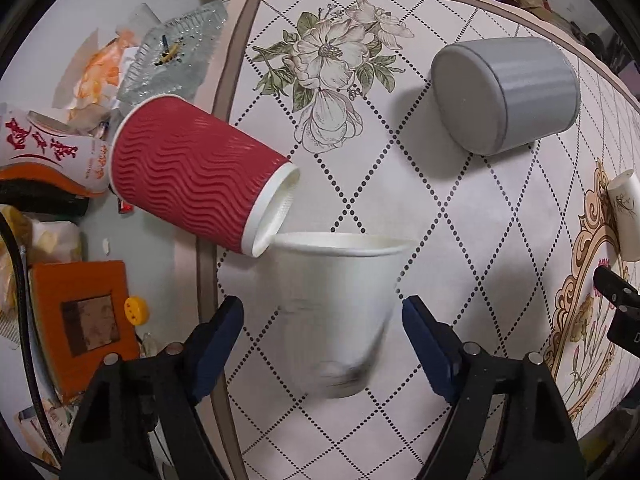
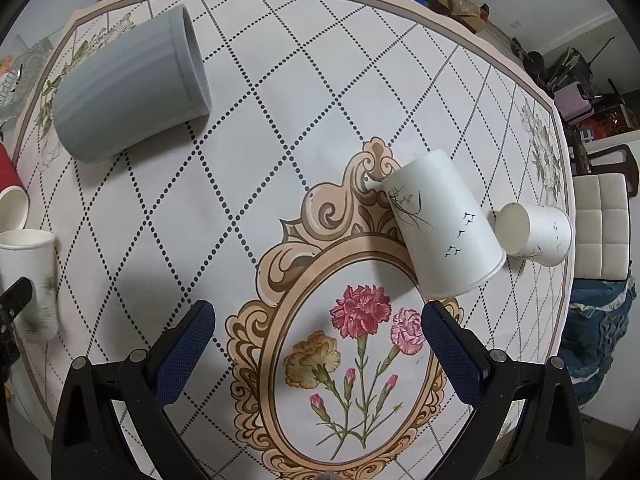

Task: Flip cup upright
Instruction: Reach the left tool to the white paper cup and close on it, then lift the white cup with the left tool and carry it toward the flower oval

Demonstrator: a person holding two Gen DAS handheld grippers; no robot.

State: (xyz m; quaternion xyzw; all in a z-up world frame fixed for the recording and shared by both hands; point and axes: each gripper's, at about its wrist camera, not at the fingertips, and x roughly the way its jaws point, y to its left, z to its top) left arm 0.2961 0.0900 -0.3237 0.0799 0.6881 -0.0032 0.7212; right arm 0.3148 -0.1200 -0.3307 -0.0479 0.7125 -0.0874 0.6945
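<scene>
A white paper cup (image 1: pixel 336 312) stands upright between the open fingers of my left gripper (image 1: pixel 322 320), blurred, touching neither pad; it also shows at the left edge of the right wrist view (image 2: pixel 30 280). A red ribbed cup (image 1: pixel 196 172) lies on its side at the table's left edge, its mouth against the white cup's rim. A grey cup (image 1: pixel 508 94) lies on its side farther back, also in the right wrist view (image 2: pixel 128 88). My right gripper (image 2: pixel 318 344) is open and empty over the flower medallion. A white bird-print cup (image 2: pixel 444 224) stands upside down ahead of it. A smaller white cup (image 2: pixel 534 234) lies on its side beyond.
The round table (image 2: pixel 280 100) has a patterned cloth. Left of the table are a glass dish (image 1: pixel 176 56), packets (image 1: pixel 48 148) and an orange box (image 1: pixel 80 320). A white chair (image 2: pixel 600 224) and clutter stand to the right of the table.
</scene>
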